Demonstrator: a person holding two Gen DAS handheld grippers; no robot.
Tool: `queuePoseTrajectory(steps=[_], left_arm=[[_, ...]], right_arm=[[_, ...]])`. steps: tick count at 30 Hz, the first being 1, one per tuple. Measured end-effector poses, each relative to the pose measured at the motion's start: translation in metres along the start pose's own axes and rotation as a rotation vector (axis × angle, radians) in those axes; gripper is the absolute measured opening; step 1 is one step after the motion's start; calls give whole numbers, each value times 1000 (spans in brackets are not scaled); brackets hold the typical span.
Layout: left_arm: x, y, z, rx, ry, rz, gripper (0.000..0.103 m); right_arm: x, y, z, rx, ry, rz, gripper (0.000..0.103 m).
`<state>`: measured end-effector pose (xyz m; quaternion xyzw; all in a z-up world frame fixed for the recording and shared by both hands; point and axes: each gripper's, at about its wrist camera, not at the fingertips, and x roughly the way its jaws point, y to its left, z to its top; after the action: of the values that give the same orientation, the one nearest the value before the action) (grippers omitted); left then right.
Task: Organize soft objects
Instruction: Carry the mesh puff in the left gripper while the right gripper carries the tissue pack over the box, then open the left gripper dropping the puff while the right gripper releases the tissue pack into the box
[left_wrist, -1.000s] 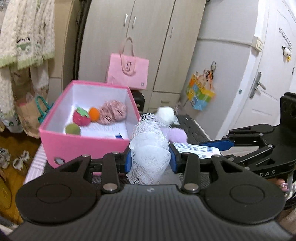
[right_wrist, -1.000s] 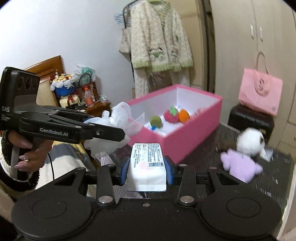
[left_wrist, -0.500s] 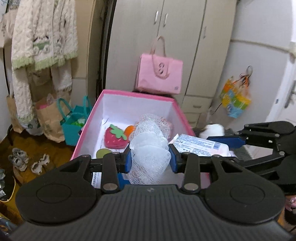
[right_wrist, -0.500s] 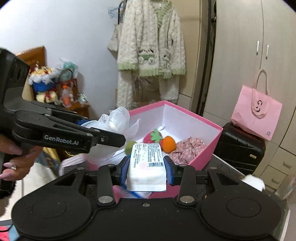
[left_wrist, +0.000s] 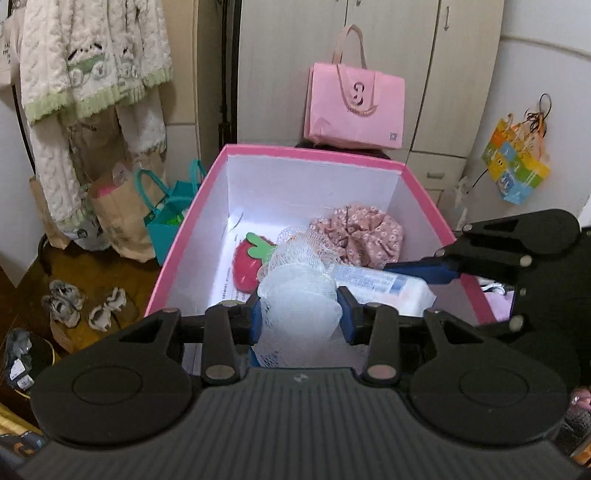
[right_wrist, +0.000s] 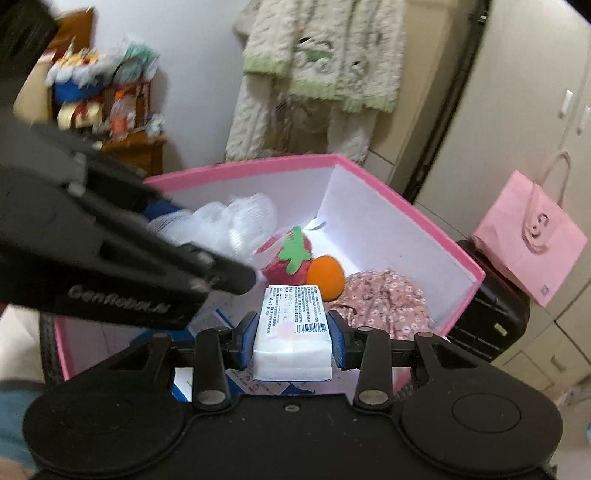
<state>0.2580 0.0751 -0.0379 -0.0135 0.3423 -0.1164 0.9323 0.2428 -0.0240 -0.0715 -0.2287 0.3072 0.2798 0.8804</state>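
A: Left view: left gripper (left_wrist: 301, 319) pinching the mesh sponge (left_wrist: 299, 291) above the pink box (left_wrist: 314, 149), jaws just starting to spread. Better to release low, beside the strawberry (left_wrist: 249, 264).

B: Right view: right gripper (right_wrist: 291, 341) clamping the tissue pack (right_wrist: 291, 336) over the box (right_wrist: 240, 168). Lower first, then open near the floral cloth (right_wrist: 380, 295).

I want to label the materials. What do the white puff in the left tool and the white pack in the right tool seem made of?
White netted puff: looks like plastic mesh, open netting bunched in ruffles, slightly translucent. White rectangular pack: probably soft plastic film wrap, smooth, with printed barcode label.
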Motion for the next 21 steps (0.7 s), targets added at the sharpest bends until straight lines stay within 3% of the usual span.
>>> queuePoseTrajectory(steps=[6,21], left_arm=[[-9,0,-2,37,-10,21,62],[-97,-22,-18,185,-72,-3,70]], right_arm=[[-19,10,-2,-53,-33,-42,59],[-114,40,-17,-71,-96,-43,62]])
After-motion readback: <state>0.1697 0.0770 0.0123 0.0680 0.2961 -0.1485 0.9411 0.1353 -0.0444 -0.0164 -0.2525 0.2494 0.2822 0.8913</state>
